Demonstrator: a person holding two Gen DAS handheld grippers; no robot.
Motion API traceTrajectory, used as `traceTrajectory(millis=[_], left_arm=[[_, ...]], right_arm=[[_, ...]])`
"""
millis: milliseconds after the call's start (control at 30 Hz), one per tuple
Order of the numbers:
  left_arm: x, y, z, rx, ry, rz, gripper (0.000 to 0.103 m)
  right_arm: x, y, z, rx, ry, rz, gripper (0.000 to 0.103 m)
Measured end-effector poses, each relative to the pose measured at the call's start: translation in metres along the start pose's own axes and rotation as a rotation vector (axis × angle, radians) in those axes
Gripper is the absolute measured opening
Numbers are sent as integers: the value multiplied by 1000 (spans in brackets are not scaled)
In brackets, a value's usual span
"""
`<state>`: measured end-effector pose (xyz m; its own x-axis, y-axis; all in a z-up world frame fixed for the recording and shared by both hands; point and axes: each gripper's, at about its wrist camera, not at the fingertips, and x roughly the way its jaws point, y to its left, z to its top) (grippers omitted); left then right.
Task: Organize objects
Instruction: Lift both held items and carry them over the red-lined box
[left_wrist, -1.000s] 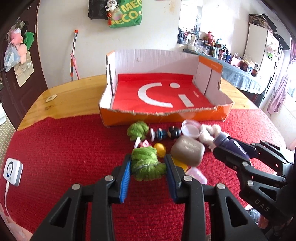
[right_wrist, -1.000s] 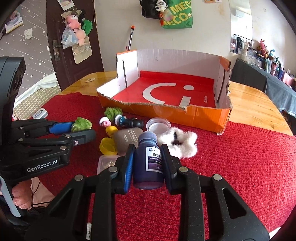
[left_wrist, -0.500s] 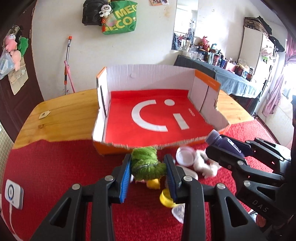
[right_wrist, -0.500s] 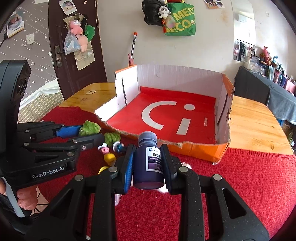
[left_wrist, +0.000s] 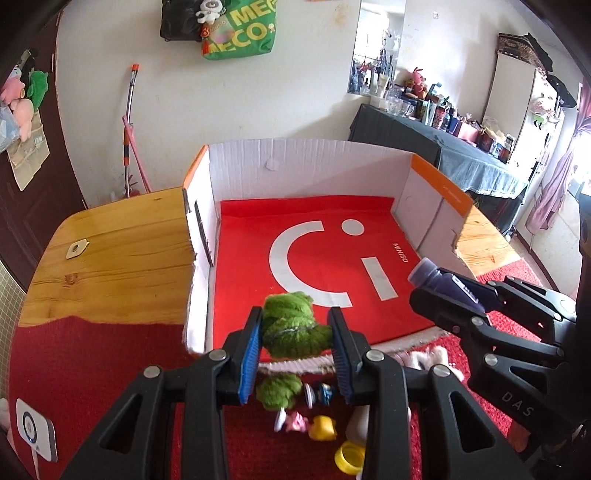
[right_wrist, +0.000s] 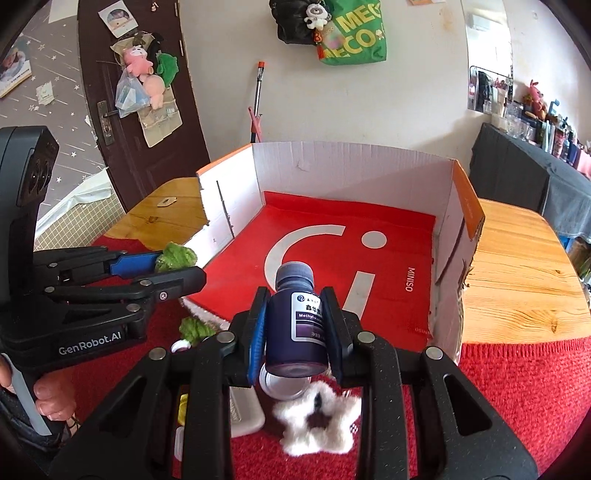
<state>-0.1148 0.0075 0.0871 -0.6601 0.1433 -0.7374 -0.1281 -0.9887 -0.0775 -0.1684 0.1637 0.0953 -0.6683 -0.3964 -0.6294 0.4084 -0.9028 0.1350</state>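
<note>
My left gripper (left_wrist: 295, 328) is shut on a green knitted toy (left_wrist: 293, 325) and holds it over the torn front edge of the open cardboard box (left_wrist: 310, 162) with a red floor. My right gripper (right_wrist: 295, 314) is shut on a dark purple bottle (right_wrist: 295, 325), upright, above the box's front edge. The bottle (left_wrist: 439, 282) and right gripper show at the right of the left wrist view; the left gripper (right_wrist: 162, 266) with the green toy (right_wrist: 175, 254) shows at the left of the right wrist view.
On the red cloth (left_wrist: 92, 354) before the box lie a second green toy (left_wrist: 277, 387), small figures (left_wrist: 317, 393), a yellow cap (left_wrist: 349, 456), a white fluffy star (right_wrist: 317, 417) and a clear round lid (right_wrist: 284, 384). A white device (left_wrist: 35, 435) lies far left.
Both grippers have risen and moved forward from the pile of objects to the box's front edge, each still holding its object.
</note>
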Motion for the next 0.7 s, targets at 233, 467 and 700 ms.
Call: traceTrajectory(millis=[233,467,700], left_arm=[[20,5,16,3,25,-2,36],[46,14,36,1,57,-3,36],[79,19,48,27,118,-10,37]], right_arm=[[18,-9,14,13,25,-7,26],[39,-17,28,19,46,-36,26],[68,-26,34,38,87,-48,26]])
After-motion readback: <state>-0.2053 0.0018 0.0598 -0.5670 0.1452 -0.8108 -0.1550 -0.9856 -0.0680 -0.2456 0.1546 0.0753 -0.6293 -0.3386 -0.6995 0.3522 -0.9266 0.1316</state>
